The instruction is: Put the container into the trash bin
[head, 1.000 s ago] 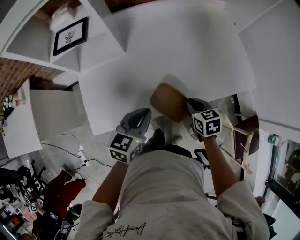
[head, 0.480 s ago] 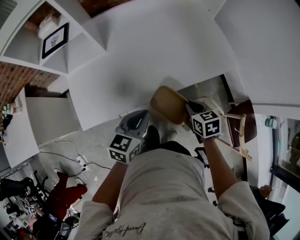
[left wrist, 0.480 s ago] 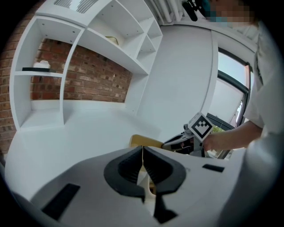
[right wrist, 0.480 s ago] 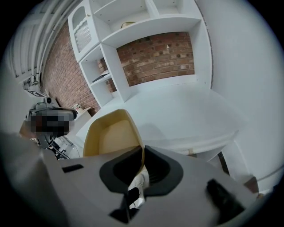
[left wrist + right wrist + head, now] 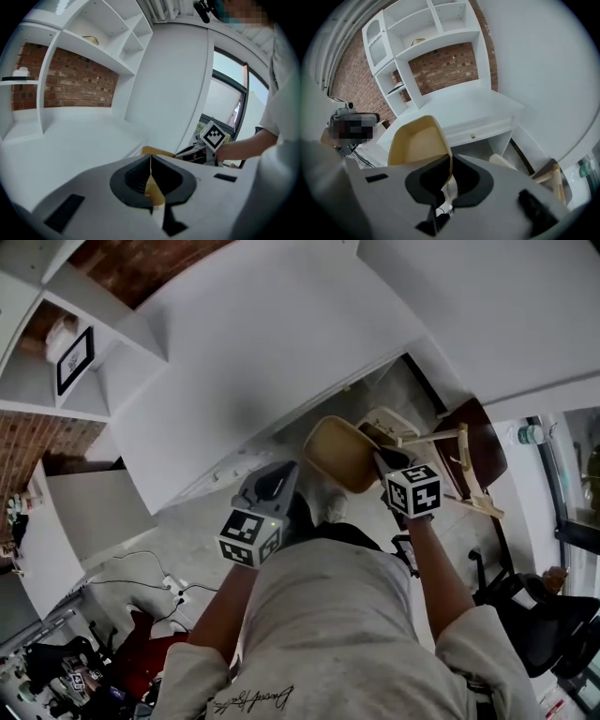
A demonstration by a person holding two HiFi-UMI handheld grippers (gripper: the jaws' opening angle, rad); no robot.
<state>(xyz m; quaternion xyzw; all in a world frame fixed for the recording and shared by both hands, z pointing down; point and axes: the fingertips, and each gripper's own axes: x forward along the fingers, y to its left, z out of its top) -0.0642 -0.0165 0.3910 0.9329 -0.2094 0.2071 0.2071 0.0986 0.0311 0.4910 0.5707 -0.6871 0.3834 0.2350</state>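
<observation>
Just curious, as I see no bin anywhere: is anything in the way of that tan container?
The right gripper is shut on the rim of the container, so nothing stands between them. No trash bin shows in any view, so the way there cannot be judged.

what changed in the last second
The person turned away from the white desk, which slid up and left in the head view. The tan container now hangs over the floor near a chair instead of the desk edge. Unchanged: right tongs clamped on the container's rim, left tongs shut and empty.
</observation>
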